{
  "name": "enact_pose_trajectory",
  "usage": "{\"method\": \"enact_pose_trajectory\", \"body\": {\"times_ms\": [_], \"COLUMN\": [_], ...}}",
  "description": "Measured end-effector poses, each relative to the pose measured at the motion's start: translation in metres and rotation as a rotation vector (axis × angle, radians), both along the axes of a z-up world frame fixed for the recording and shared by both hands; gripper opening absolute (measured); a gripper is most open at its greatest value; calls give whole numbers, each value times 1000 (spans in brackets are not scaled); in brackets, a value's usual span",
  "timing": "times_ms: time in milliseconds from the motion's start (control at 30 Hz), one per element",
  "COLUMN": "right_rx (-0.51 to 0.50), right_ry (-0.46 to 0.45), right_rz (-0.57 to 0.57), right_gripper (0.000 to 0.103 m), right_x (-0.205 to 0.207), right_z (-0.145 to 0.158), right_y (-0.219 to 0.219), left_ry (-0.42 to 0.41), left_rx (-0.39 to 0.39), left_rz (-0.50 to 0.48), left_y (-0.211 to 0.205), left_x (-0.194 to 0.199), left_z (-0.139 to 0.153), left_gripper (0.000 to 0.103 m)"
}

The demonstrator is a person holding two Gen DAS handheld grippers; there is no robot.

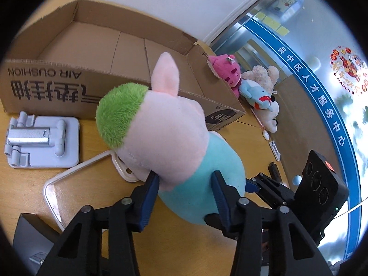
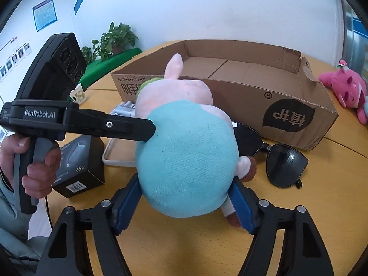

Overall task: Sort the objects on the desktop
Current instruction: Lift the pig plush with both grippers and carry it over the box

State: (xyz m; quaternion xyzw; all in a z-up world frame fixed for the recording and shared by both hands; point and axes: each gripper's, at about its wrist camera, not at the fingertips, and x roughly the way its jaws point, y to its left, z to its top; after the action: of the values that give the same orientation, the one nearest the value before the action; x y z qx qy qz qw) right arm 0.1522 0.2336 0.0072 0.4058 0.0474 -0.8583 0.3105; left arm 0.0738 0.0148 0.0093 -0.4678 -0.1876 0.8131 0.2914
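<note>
Left gripper (image 1: 185, 187), right gripper (image 2: 184, 197), both clamping plush pig (image 1: 170, 138)

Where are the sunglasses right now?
In the right wrist view, the sunglasses lie on the table, right of the plush pig, just before the cardboard box.

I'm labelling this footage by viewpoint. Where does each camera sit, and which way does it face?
Left wrist: on the left gripper, facing the cardboard box; its fingers pinch the pig plush; the right gripper shows beside.
Right wrist: on the right gripper, facing the same box; the left gripper and a hand show at left.
Shared: plush, box, pink plush toy.
</note>
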Motion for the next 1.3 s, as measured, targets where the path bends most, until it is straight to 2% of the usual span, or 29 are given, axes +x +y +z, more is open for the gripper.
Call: {"method": "enact_pose_trajectory", "body": {"times_ms": [233,400,600,767,967,1133,1300], "right_rx": [-70,-99,-142,-200,-246,-253,-263], "right_ry": [69,152,264,294,307,293,226], "right_rz": [-14,-16,5,10,19,37,25], "right_gripper": [69,69,67,67,67,67,67], "right_x": [17,17,-1,-39,-94,-155,-226], "right_z": [32,66,116,142,159,162,147], "right_y": [5,-3,-19,-35,-59,-93,-122], "left_ry": [93,211,342,412,449,438,372], "left_rx": [32,39,42,1,-22,-36,-41], "left_rz": [6,6,10,19,34,40,21], "left_y": [-6,-11,-25,-37,-61,-83,-99], "left_x": [7,4,-26,-59,-106,-162,-229], "left_z": [34,75,124,146,162,163,140], "left_gripper": [44,39,39,39,39,39,39]}}
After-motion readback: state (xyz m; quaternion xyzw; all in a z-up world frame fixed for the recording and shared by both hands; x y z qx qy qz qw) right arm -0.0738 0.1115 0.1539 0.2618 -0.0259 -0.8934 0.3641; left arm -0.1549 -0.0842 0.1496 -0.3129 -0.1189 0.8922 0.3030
